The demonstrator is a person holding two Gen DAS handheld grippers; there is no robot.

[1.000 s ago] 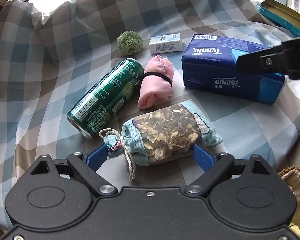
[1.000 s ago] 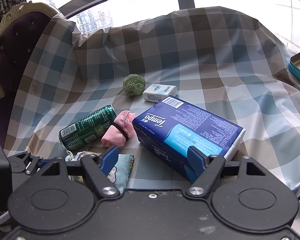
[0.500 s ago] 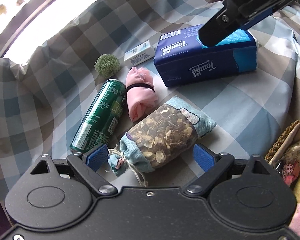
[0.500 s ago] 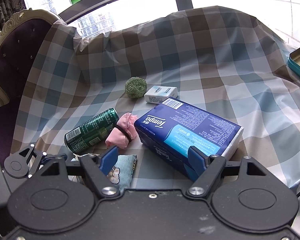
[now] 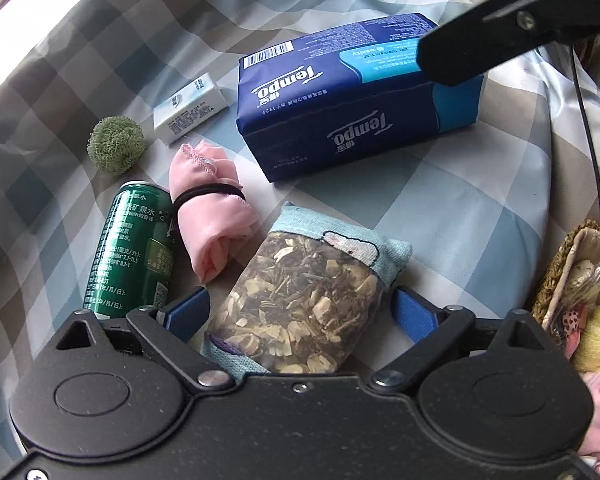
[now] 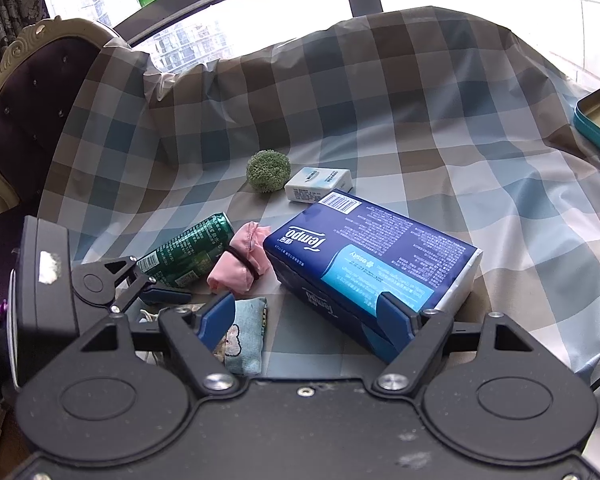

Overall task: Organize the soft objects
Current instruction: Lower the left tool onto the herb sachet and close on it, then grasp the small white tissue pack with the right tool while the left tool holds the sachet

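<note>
The left tongs (image 5: 300, 312) stand spread with the herb sachet (image 5: 304, 300) between the blue fingers (image 5: 190, 312), neither pad visibly pressing the bag, so they grip nothing yet. The main risk, as I judge it, is a poor bite: the sachet is soft and loosely filled, so closing on its slack middle could let it sag or slip out on the lift. The green can (image 5: 134, 248) lies just beside the left finger at 10 o'clock and could be nudged into rolling; the pink cloth roll (image 5: 210, 220) at 11 o'clock could also be snagged. The woven basket (image 5: 556, 264) sits at 3 o'clock. The left tongs point low over the checked cloth (image 5: 460, 216), angled down. The right tongs (image 6: 308, 316), also spread and empty, hover with one finger against the near corner of the tissue pack (image 6: 372, 256).
</note>
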